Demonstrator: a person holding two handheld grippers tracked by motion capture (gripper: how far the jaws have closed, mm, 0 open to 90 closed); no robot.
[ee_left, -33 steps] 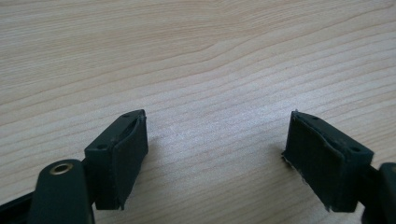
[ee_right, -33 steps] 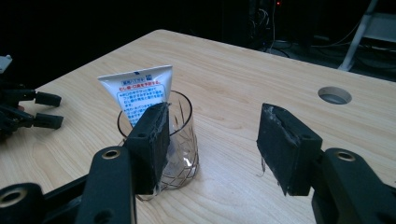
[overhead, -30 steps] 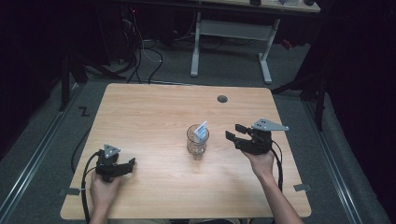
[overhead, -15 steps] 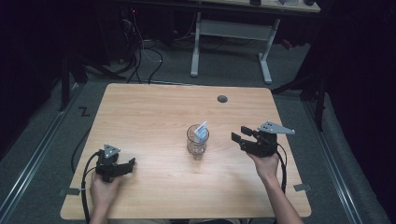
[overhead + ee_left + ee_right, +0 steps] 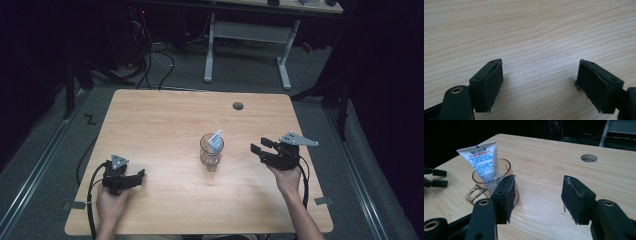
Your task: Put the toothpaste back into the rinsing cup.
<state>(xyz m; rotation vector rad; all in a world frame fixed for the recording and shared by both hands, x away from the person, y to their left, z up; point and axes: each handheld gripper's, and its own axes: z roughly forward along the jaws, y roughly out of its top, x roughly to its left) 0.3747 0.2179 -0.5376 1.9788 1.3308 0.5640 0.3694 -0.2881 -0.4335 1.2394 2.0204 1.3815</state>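
Note:
A clear cup with a handle (image 5: 210, 154) stands at the middle of the wooden table (image 5: 165, 120), and a white and blue tube (image 5: 216, 141) leans upright inside it. My right gripper (image 5: 259, 148) is held level a short way to the right of the cup, pointing at it, open and empty. In the right gripper view the cup (image 5: 477, 192) and tube (image 5: 482, 161) sit behind the left jaw, apart from my right gripper (image 5: 537, 195). My left gripper (image 5: 140, 176) rests low at the front left, open. Bare wood lies between the jaws of my left gripper (image 5: 539, 85).
A round cable hole (image 5: 238, 106) sits near the table's far edge, right of centre. A white desk frame (image 5: 245, 32) and cables stand on the floor beyond the table. Dark surroundings close in on both sides.
My right gripper has drifted slightly to the right, away from the cup, with its jaws still apart. The left gripper, cup and tube have not moved.

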